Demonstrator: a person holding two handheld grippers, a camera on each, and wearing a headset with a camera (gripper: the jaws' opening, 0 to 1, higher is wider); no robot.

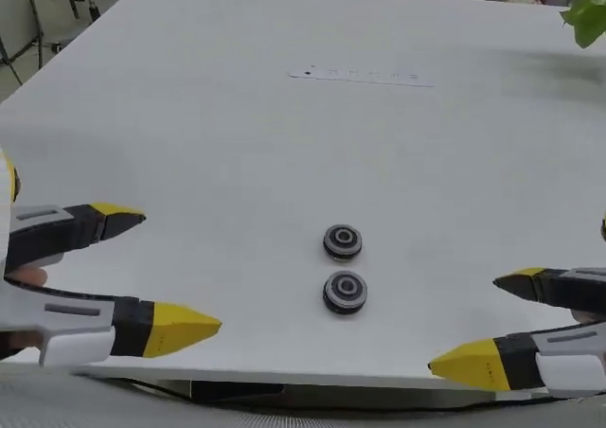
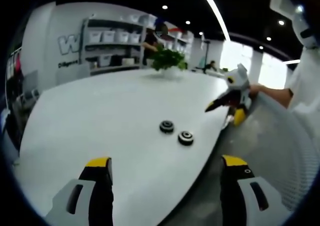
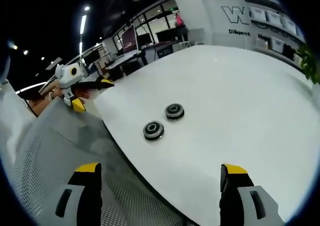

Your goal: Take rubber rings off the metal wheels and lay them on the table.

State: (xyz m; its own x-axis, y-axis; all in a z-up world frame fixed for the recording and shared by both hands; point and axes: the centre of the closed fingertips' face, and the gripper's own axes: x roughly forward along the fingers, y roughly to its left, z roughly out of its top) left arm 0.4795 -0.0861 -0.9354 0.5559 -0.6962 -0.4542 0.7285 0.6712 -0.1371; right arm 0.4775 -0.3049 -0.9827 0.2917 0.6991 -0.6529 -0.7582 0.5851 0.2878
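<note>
Two metal wheels [image 1: 343, 241] [image 1: 346, 292], rubber rings [image 1: 327, 294] fitted, are set near the white counter's [image 1: 237, 134] near edge; left gripper [image 1: 180, 272] and right gripper [image 1: 464, 322] are held there, jaws spread, empty. Shelves [image 2: 112, 48] are seen beyond.

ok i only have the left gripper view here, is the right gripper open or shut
Observer: Open. In the head view the right gripper has its jaws well apart, with nothing between them.
Operator: is it pointed at the wheels
Observer: Roughly. In the right gripper view the near wheel and the far wheel lie ahead of its jaws, a little left of centre.
Operator: anything else on the table i cant see
Observer: Yes. In the head view a thin white strip lies flat on the table, well beyond the wheels.
</note>
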